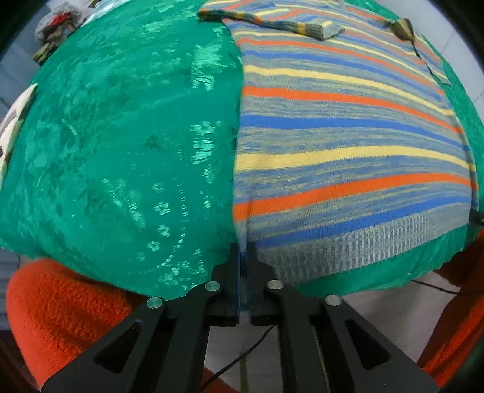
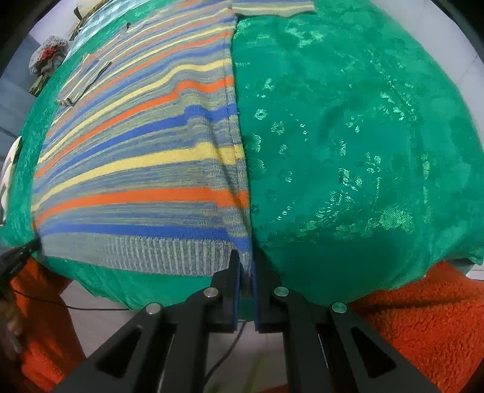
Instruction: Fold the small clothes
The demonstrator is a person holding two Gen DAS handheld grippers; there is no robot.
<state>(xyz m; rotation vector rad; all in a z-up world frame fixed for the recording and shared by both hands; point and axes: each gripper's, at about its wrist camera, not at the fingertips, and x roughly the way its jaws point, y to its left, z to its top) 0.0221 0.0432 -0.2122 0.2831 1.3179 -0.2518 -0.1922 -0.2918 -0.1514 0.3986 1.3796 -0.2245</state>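
A striped knit sweater (image 1: 348, 136) in blue, orange and yellow lies flat on a green patterned cloth (image 1: 121, 136). One sleeve (image 1: 272, 18) is folded across its far end. In the left wrist view my left gripper (image 1: 243, 251) is at the near left corner of the ribbed hem, its jaws shut on the sweater's edge. In the right wrist view the sweater (image 2: 136, 169) fills the left half, and my right gripper (image 2: 245, 266) is shut on the hem's near right corner. Both grippers point down at the table's near edge.
The green cloth (image 2: 363, 151) covers the whole table and hangs over its near edge. Orange fleece sleeves (image 1: 60, 302) (image 2: 423, 317) show beside the grippers. A thin black cable (image 1: 242, 356) runs on the floor below. A small bundle of things (image 1: 56, 25) sits beyond the far left.
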